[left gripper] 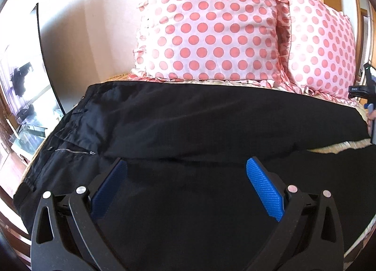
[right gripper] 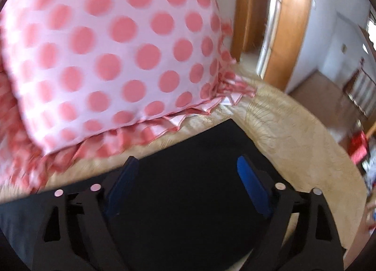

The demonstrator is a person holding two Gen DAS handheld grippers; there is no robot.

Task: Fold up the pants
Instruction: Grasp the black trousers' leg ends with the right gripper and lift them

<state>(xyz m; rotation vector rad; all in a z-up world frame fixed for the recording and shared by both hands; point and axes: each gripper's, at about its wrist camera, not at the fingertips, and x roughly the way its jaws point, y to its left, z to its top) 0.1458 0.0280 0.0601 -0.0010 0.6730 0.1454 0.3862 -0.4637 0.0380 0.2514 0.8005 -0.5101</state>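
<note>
Black pants [left gripper: 188, 118] lie spread across a bed, waistband and zipper [left gripper: 75, 151] at the left, legs running right. My left gripper [left gripper: 186, 165] is open and empty, low over the near leg by the crotch. My right gripper [right gripper: 185, 162] is open and empty above the leg end [right gripper: 211, 134] of the pants; the view is blurred. The right gripper's body shows in the left wrist view [left gripper: 369, 97] at the far right edge.
Two white pillows with pink dots [left gripper: 211, 24] [left gripper: 322, 47] lean at the head of the bed, just beyond the pants; one fills the right wrist view [right gripper: 105, 54]. The beige bedcover [right gripper: 293, 141] ends at the right. A wooden door frame [right gripper: 293, 24] stands beyond.
</note>
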